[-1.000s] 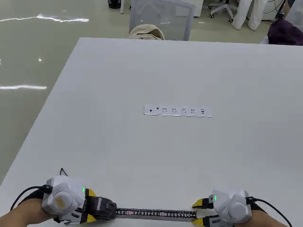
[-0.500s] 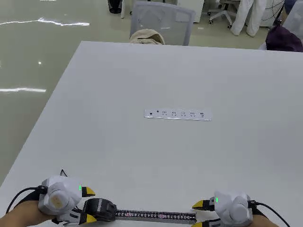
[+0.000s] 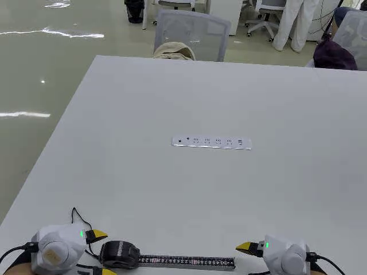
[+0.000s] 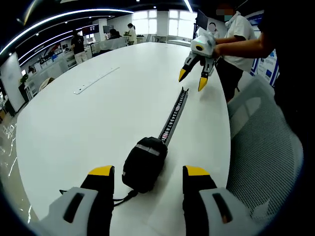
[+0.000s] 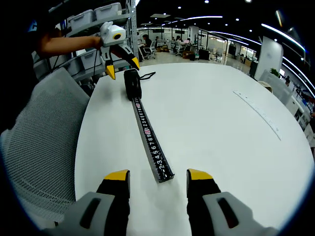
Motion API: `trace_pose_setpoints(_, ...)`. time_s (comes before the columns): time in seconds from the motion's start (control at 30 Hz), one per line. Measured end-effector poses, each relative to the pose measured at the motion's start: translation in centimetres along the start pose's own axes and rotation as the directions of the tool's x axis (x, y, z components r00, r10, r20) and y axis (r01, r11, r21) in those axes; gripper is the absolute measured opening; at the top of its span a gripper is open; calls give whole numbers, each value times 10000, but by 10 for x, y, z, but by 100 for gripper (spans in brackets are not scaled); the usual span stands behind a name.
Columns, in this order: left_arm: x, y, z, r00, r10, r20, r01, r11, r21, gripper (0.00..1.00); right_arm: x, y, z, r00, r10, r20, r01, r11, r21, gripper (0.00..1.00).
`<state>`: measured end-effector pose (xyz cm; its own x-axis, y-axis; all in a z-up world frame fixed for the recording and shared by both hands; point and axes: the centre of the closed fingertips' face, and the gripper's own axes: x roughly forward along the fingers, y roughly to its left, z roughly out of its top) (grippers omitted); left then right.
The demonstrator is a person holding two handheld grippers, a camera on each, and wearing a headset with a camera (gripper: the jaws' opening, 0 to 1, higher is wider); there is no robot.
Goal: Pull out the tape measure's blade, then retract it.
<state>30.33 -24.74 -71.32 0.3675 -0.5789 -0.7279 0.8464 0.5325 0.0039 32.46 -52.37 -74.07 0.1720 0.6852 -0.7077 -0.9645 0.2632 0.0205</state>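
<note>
A black tape measure case (image 3: 119,254) lies on the white table (image 3: 189,91) near its front edge, and its blade (image 3: 188,262) stretches flat to the right. My left gripper (image 3: 104,252) stands open just left of the case, not gripping it. In the left gripper view the case (image 4: 144,163) sits between the open yellow-tipped fingers (image 4: 101,171), with the blade (image 4: 174,113) running toward the right gripper (image 4: 192,81). My right gripper (image 3: 241,260) is open, a little right of the blade's end. The right gripper view has the blade tip (image 5: 165,176) lying free between the open fingertips (image 5: 117,175).
A white power strip (image 3: 211,142) lies flat at mid-table. A grey chair (image 3: 192,28) stands at the far edge. A thin black cable (image 3: 77,216) trails from the left gripper. A mesh chair (image 5: 44,128) is behind the front edge.
The left gripper opened, let go of the case and backed off leftward. The right gripper let go of the blade end and drew back. The blade stays extended.
</note>
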Motion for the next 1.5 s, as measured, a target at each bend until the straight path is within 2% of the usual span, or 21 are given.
trace_pose_setpoints(0.1, -3, -3, 3, 9991, 324, 261, -311, 9985, -461, 59, -4, 3, 1, 9996, -256, 85, 253, 9990, 356, 50)
trace_pose_setpoints(0.2, -5, -4, 1, 9967, 745, 310, -720, 9945, -759, 63, -8, 6, 2, 9985, -510, 183, 498, 9971, 581, 52)
trace_pose_setpoints(0.27, -7, -8, 1, 9961, 847, 265, -819, 9922, -940, 66, -12, 8, 3, 9970, -764, 132, 749, 9932, 889, 54)
trace_pose_setpoints(0.4, -11, -17, 0, 9925, 1185, 301, -1134, 9842, -1361, 67, -18, 11, 8, 9921, -1207, 349, 1148, 9838, 1374, 58)
trace_pose_setpoints(0.6, -13, -32, 2, 9897, 1400, 287, -1326, 9746, -1802, 74, -22, 22, 13, 9872, -1553, 373, 1456, 9710, 1896, 66)
trace_pose_setpoints(0.8, -17, -36, 11, 9792, 1918, 658, -1735, 9605, -2177, 82, -30, 26, 22, 9735, -2225, 532, 2034, 9483, 2435, 72)
trace_pose_setpoints(0.97, -20, -42, 20, 9680, 2362, 846, -2068, 9422, -2636, 87, -35, 31, 26, 9580, -2821, 516, 2584, 9271, 2714, 78)
trace_pose_setpoints(1.1, -22, -45, 18, 9597, 2711, 739, -2402, 9280, -2847, 90, -37, 35, 28, 9477, -3143, 561, 2842, 9105, 3003, 83)
trace_pose_setpoints(1.17, -23, -47, 17, 9550, 2872, 736, -2541, 9209, -2954, 93, -38, 41, 30, 9466, -3173, 578, 2874, 9112, 2953, 85)
trace_pose_setpoints(1.23, -25, -48, 18, 9468, 3118, 799, -2742, 9114, -3069, 96, -40, 42, 32, 9399, -3367, 573, 3064, 9053, 2943, 87)
trace_pose_setpoints(1.37, -24, -55, 18, 9440, 3209, 770, -2845, 9095, -3030, 99, -41, 44, 33, 9326, -3557, 612, 3181, 8900, 3266, 91)
trace_pose_setpoints(1.43, -24, -58, 20, 9435, 3218, 794, -2841, 9084, -3067, 99, -43, 43, 33, 9233, -3798, 578, 3407, 8792, 3331, 93)
trace_pose_setpoints(1.5, -24, -58, 21, 9387, 3346, 824, -2931, 9010, -3199, 99, -44, 43, 35, 9176, -3924, 627, 3497, 8723, 3418, 94)
